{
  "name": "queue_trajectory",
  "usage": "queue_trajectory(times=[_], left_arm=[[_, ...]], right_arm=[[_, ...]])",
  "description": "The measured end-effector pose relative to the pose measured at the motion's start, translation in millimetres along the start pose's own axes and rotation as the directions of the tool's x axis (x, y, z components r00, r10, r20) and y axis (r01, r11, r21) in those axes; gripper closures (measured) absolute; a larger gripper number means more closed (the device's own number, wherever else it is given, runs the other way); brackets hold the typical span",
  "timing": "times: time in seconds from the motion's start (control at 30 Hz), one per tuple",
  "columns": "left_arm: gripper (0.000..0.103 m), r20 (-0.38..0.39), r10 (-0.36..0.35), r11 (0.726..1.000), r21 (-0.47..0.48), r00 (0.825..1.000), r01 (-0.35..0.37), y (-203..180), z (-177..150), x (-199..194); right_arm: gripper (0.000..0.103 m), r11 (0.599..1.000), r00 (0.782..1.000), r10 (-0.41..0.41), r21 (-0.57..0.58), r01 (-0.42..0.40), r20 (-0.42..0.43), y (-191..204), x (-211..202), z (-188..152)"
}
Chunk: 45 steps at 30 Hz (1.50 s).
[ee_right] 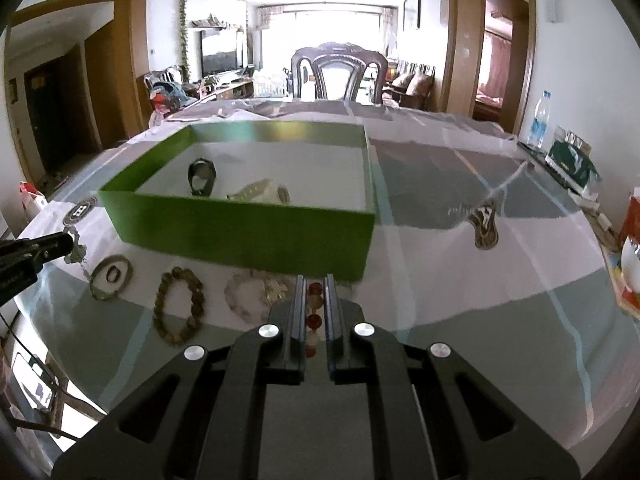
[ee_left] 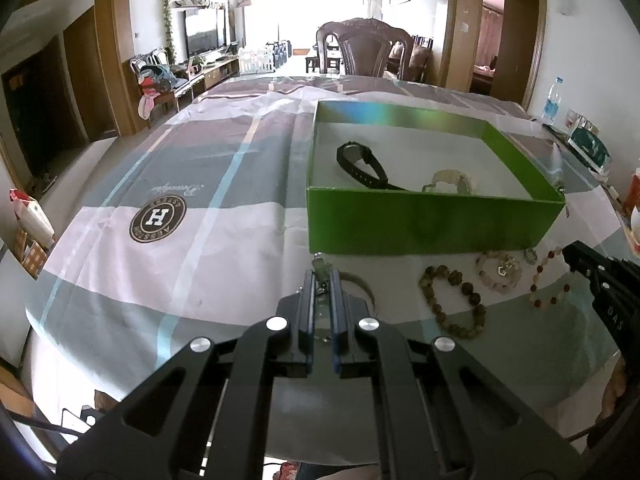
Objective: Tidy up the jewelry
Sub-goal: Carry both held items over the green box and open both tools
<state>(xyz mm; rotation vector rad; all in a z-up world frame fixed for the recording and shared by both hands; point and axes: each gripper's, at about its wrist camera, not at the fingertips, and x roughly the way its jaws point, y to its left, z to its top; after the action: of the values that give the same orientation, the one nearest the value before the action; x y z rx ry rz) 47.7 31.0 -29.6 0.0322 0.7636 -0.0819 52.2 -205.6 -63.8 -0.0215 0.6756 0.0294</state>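
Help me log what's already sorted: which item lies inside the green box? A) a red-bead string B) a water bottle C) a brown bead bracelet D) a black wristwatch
D: the black wristwatch lies on the floor of the green box, while the brown bead bracelet is still on the table in front of it.

A glossy clear sheet over patterned cloth covers the desk (ee_left: 120,280), the green box (ee_left: 432,220) at its twelve o'clock looks like matt cardboard with a sheeny inner wall, and the black watch (ee_left: 360,164) inside seems dull plastic.
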Motion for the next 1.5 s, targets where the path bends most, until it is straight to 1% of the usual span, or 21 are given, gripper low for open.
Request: queue_trajectory(times=[0.13, 0.2, 0.47, 0.63, 0.73, 0.8, 0.87, 0.9, 0.97, 1.03, 1.1, 1.17, 1.27, 1.3, 1.33, 1.37, 1.4, 1.43, 1.47, 1.5], left_arm=[[0.096, -0.014, -0.004, 1.0, 0.002, 1.0, 0.004, -2, 1, 1], [0.096, -0.013, -0.01, 1.0, 0.006, 1.0, 0.01, -4, 4, 1], [0.096, 0.053, -0.046, 0.998, 0.046, 0.998, 0.044, -17, 27, -13], [0.096, 0.101, -0.051, 0.998, 0.053, 0.994, 0.046, -20, 55, -17], [0.096, 0.117, -0.068, 0.996, 0.059, 0.991, 0.061, -23, 73, -16], [0.096, 0.115, -0.083, 0.995, 0.061, 0.99, 0.077, -25, 87, -10], [0.096, 0.102, -0.091, 0.994, 0.063, 0.991, 0.085, -28, 104, 0], [0.096, 0.098, -0.095, 0.994, 0.061, 0.991, 0.089, -28, 109, 5], [0.096, 0.078, -0.093, 0.995, 0.049, 0.993, 0.09, -28, 119, 19], [0.096, 0.048, -0.084, 0.996, 0.038, 0.995, 0.082, -27, 126, 38], [0.096, 0.018, -0.074, 0.997, 0.038, 0.997, 0.073, -28, 128, 58], [0.096, -0.026, -0.073, 0.997, 0.038, 0.997, 0.074, -30, 127, 77], [0.095, -0.062, -0.083, 0.996, 0.039, 0.995, 0.085, -31, 120, 91], [0.086, -0.069, -0.087, 0.995, 0.041, 0.994, 0.09, -32, 118, 94], [0.079, -0.069, -0.09, 0.995, 0.042, 0.993, 0.093, -32, 117, 94], [0.077, -0.063, -0.094, 0.994, 0.042, 0.994, 0.096, -31, 116, 93], [0.073, -0.056, -0.095, 0.994, 0.041, 0.994, 0.097, -30, 115, 90], [0.069, -0.052, -0.094, 0.995, 0.037, 0.994, 0.096, -28, 114, 88], [0.067, -0.043, -0.087, 0.996, 0.026, 0.995, 0.088, -23, 112, 83], [0.065, -0.037, -0.081, 0.996, 0.018, 0.996, 0.082, -20, 110, 79]], right_arm=[[0.095, 1.0, 1.0, 0.014, -0.007, -0.014, -0.014, 2, 4, -1], [0.095, 1.0, 1.0, 0.017, -0.016, -0.017, -0.003, 4, 2, 1], [0.095, 0.997, 0.994, 0.016, -0.073, -0.008, 0.111, 14, -22, 31], [0.095, 0.994, 0.981, 0.029, -0.109, -0.008, 0.192, 19, -33, 57], [0.095, 0.992, 0.974, 0.033, -0.127, -0.004, 0.224, 19, -29, 76], [0.095, 0.992, 0.972, 0.048, -0.126, -0.019, 0.232, 16, -22, 92], [0.095, 0.992, 0.975, 0.048, -0.124, -0.021, 0.218, 12, -12, 107], [0.095, 0.992, 0.976, 0.036, -0.126, -0.009, 0.214, 11, -5, 113], [0.095, 0.992, 0.979, 0.019, -0.128, 0.008, 0.204, 8, 8, 120], [0.095, 0.993, 0.985, 0.025, -0.115, -0.006, 0.173, 5, 23, 123], [0.095, 0.996, 0.992, 0.049, -0.081, -0.04, 0.116, -2, 43, 122], [0.095, 0.997, 0.996, 0.056, -0.062, -0.051, 0.069, -6, 58, 120], [0.094, 0.997, 0.999, 0.048, -0.056, -0.048, 0.005, -8, 77, 111], [0.093, 0.998, 0.999, 0.043, -0.054, -0.043, -0.002, -8, 79, 109], [0.089, 0.998, 0.999, 0.037, -0.048, -0.037, -0.01, -10, 80, 107], [0.084, 0.998, 0.999, 0.039, -0.044, -0.039, -0.009, -10, 78, 104], [0.08, 0.998, 0.999, 0.042, -0.039, -0.042, -0.002, -10, 74, 101], [0.071, 0.999, 0.999, 0.041, -0.036, -0.041, 0.006, -11, 70, 97], [0.061, 0.999, 0.999, 0.032, -0.031, -0.032, 0.022, -13, 62, 94], [0.058, 0.999, 0.999, 0.028, -0.027, -0.027, 0.033, -14, 57, 92]])
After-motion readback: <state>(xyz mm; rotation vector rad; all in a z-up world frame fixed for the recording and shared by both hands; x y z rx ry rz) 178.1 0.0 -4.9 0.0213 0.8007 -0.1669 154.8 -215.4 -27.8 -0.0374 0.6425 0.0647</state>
